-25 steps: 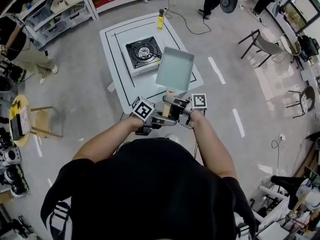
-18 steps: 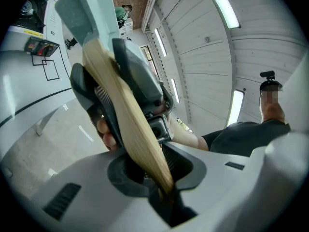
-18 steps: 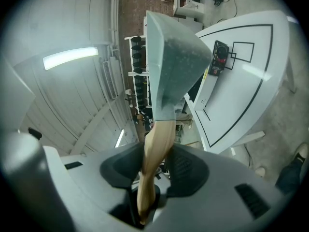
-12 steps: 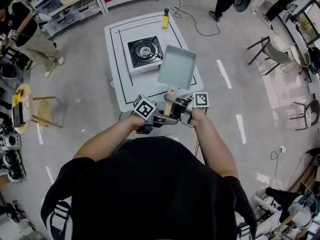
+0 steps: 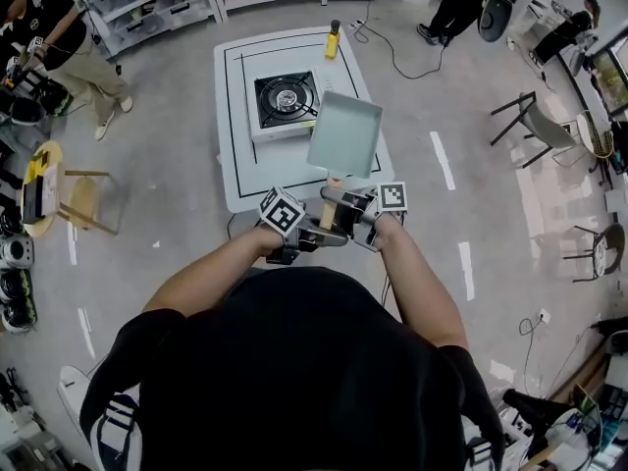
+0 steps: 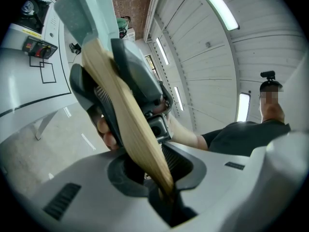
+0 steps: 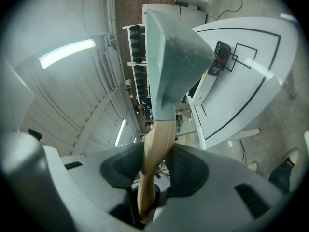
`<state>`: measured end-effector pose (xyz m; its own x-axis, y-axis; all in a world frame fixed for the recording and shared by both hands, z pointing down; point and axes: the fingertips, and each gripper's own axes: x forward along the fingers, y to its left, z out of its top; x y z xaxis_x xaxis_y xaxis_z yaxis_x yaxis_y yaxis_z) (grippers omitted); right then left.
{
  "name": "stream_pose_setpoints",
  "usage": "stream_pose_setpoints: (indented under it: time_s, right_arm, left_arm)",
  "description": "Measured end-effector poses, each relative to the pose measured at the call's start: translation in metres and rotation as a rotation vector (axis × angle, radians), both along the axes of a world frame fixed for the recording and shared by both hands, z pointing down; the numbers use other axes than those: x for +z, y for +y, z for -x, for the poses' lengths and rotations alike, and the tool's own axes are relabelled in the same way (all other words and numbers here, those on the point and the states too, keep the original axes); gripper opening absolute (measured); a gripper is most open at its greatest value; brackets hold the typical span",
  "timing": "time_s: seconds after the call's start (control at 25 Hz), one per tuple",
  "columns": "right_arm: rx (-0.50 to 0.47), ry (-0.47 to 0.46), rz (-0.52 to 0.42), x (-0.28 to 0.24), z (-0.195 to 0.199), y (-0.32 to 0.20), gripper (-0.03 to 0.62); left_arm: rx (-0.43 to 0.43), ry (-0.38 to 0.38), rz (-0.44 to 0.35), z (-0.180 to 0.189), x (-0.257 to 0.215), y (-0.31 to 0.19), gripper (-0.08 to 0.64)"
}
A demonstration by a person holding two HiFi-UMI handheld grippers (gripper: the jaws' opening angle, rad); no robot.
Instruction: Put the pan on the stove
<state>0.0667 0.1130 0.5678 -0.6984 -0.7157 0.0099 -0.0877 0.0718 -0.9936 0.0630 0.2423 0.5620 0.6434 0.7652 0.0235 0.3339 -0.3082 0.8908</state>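
Pan (image 5: 344, 134) is hovering beside the stove (image 5: 286, 97), above the table (image 5: 238, 170); my left gripper (image 5: 316, 230) and right gripper (image 5: 343, 214) are both squeezing its wooden handle (image 5: 329, 211) (I am aiming to lower it level, centred).

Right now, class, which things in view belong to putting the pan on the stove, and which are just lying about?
Belong to the job: pan, gripped by its wooden handle in the jaws of the left gripper and right gripper; stove; white table.

Lying about: yellow bottle by the table's far edge; wooden stool; black chair; shelves.
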Motion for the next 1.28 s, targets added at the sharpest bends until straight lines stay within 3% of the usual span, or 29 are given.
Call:
stream_pose_setpoints:
  time_s: [0.64, 0.88, 1.28]
  right_arm:
    - [-0.071, -0.012, 0.006, -0.004, 0.009, -0.002, 0.138]
    - [-0.096, 0.002, 0.016, -0.005, 0.028, -0.015, 0.137]
    - [-0.086, 0.028, 0.017, 0.006, 0.018, -0.044, 0.137]
  left_arm:
    - [-0.065, 0.005, 0.011, -0.003, -0.011, 0.001, 0.089]
    - [-0.085, 0.019, 0.010, 0.012, -0.006, -0.013, 0.088]
    - [-0.080, 0.036, 0.033, 0.006, -0.001, -0.041, 0.087]
